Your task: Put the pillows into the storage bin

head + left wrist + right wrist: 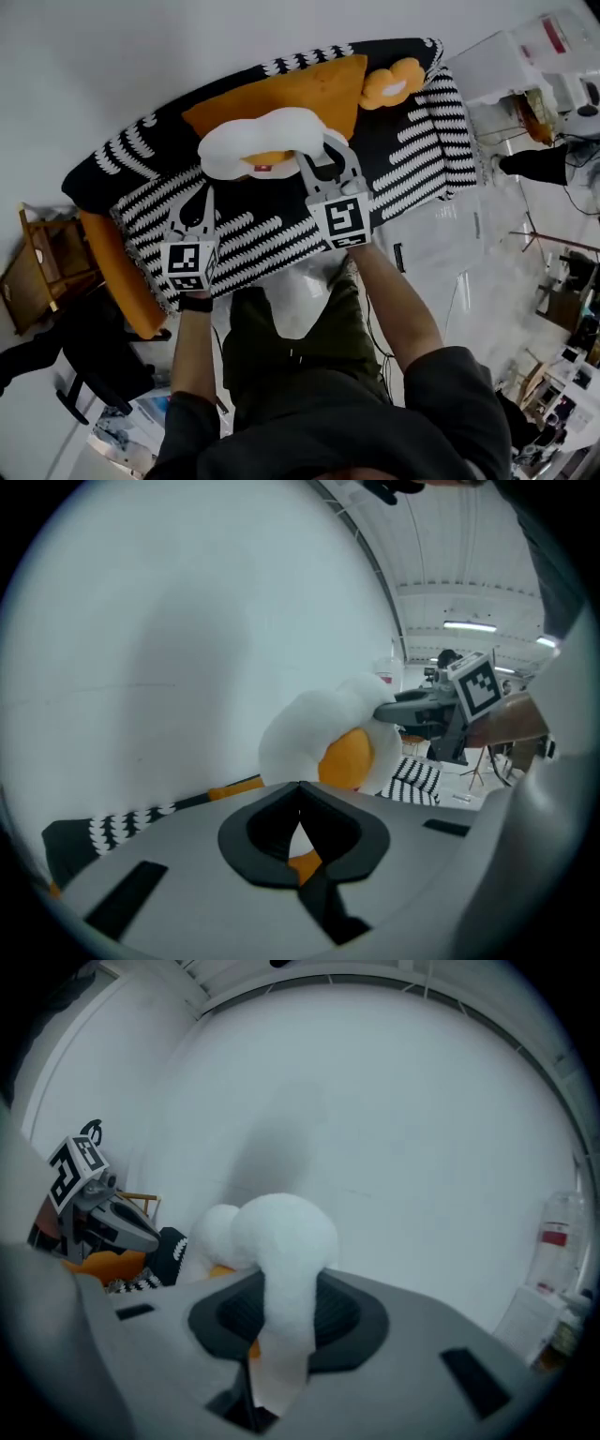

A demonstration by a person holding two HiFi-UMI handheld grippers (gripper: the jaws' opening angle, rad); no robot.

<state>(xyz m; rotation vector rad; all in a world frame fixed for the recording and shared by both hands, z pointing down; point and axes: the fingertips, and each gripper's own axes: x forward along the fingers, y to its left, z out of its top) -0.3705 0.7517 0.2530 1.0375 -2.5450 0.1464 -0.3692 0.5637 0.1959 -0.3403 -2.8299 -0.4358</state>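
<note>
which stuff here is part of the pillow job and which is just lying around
Job: white egg pillow, clamped in the right gripper; big orange pillow; orange flower pillow.
Lying about: wooden chair; striped sofa.

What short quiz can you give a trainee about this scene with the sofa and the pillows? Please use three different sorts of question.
1. Multiple choice: which gripper grips the white egg-shaped pillow?
A) the left gripper
B) the right gripper
C) neither of them
2. True or false: the large orange pillow lies on the black-and-white sofa.
3. Fill in the missing word: the jaws of the left gripper are ___ (open or shut), with nothing between them.

Key: 1 B. 2 true. 3 shut.
</note>
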